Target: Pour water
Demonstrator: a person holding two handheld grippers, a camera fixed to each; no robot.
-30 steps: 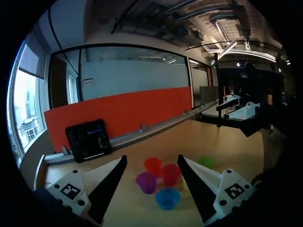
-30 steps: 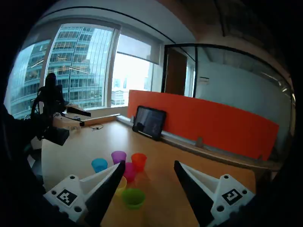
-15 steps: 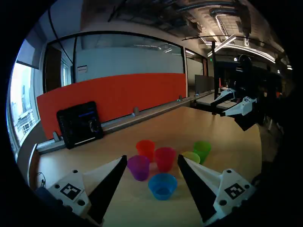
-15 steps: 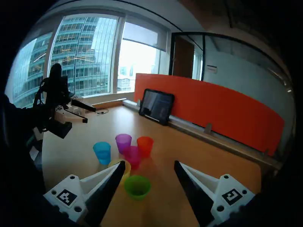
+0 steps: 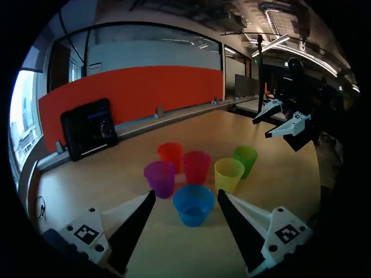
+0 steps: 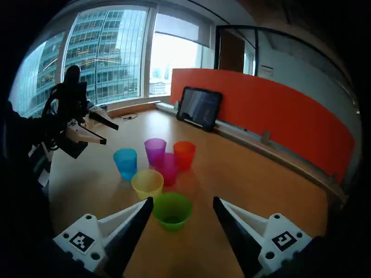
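Left tongs (image 5: 185,192) spread before blue cup (image 5: 193,208), right tongs (image 6: 182,199) spread before green cup (image 6: 172,214)

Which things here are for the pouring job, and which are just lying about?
For the job: blue cup, purple cup, orange cup, pink cup, yellow cup, green cup, left gripper, right gripper.
Lying about: tablet, orange partition.

Nothing legible here, no word, brand or number anywhere. The square markers (image 5: 86,234) on the left hand-held gripper (image 5: 185,192) show black-and-white blocks, no letters, and the right hand-held gripper (image 6: 182,199) wears the same kind. A white notice (image 5: 94,66) hangs on the glass wall (image 5: 153,46), its print too small to read.
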